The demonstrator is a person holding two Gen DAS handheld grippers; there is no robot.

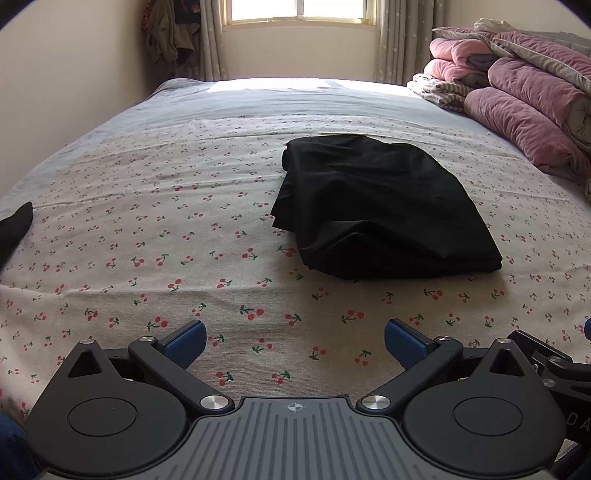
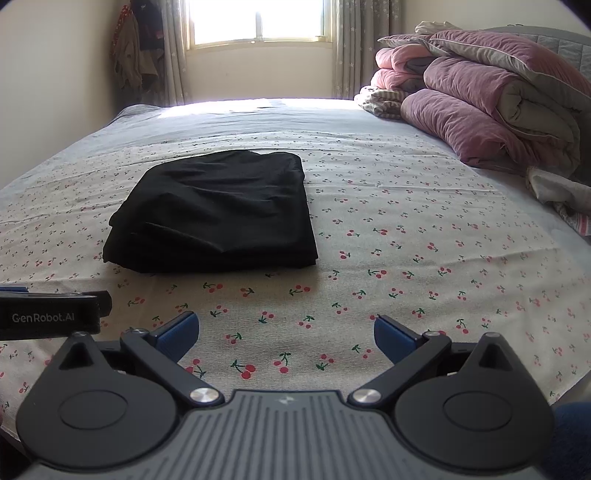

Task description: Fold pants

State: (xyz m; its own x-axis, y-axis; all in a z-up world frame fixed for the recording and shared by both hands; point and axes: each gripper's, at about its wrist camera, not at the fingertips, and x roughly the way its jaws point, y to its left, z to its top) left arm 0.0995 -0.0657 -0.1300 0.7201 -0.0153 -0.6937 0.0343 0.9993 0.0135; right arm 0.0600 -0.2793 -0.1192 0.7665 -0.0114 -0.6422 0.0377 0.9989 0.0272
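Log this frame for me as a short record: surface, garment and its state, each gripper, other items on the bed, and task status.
surface: bed sheet with a cherry print
garment: black pants, folded into a compact stack, lying flat on the sheet
left gripper: open, holding nothing, short of the pants
right gripper: open, holding nothing, short of the pants
other items: rolled pink quilts piled at the far right of the bed; window behind
task status: the fold looks done, judging by the neat stack

One folded black pants [image 1: 380, 206] — two grippers, left [image 1: 294, 341] and right [image 2: 286, 332] — one window [image 1: 299, 11].
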